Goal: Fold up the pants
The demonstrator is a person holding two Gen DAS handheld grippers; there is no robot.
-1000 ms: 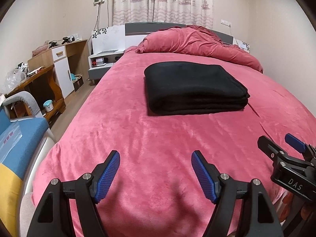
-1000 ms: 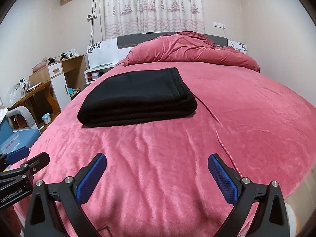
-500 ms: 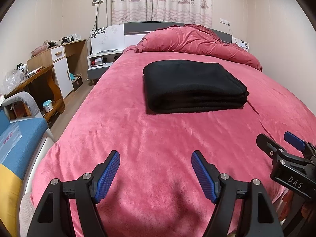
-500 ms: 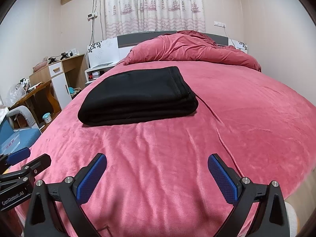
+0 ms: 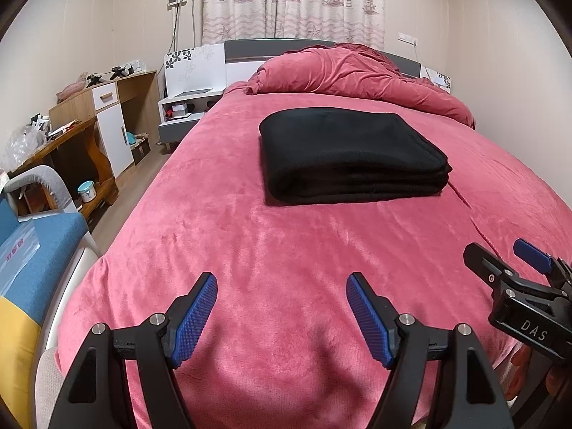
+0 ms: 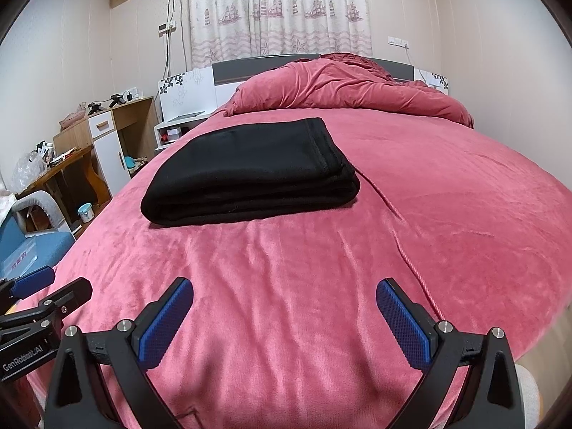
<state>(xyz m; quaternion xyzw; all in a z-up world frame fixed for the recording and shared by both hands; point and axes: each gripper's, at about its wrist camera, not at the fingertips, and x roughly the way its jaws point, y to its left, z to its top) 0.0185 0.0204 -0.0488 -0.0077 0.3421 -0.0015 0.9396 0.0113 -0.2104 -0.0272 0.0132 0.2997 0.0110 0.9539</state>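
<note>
Room: a bedroom is seen, with a patterned curtain (image 5: 293, 3) hung on the far wall behind a grey headboard (image 6: 311, 68).
Far left: a blue and yellow sofa (image 5: 32, 261) is seen at the near left edge, and a wooden desk (image 5: 89, 136) with a white cabinet door is placed against the left wall, cluttered on top.
Bedside: a white nightstand (image 5: 186, 107) is set between the desk and the bed.
Surface: a bed (image 5: 286, 243) is covered by a pink plush blanket, lightly wrinkled; a crumpled pink duvet (image 5: 357, 78) is heaped at the far end by the headboard.
Pants: the black pants (image 5: 350, 153) are laid folded into a thick, layered rectangle in the middle of the bed, left of a raised seam in the blanket in the right wrist view (image 6: 250, 175); no gripper is touching them.
Left gripper: the left gripper (image 5: 282, 311) is held over the near edge of the bed, its blue pads (image 5: 195, 318) spread wide apart with nothing between them.
Right gripper: the right gripper (image 6: 284, 318) is held just to the right of the left one, also over the near edge, well apart from the pants; its blue pads (image 6: 404, 321) are spread wide and nothing is gripped.
</note>
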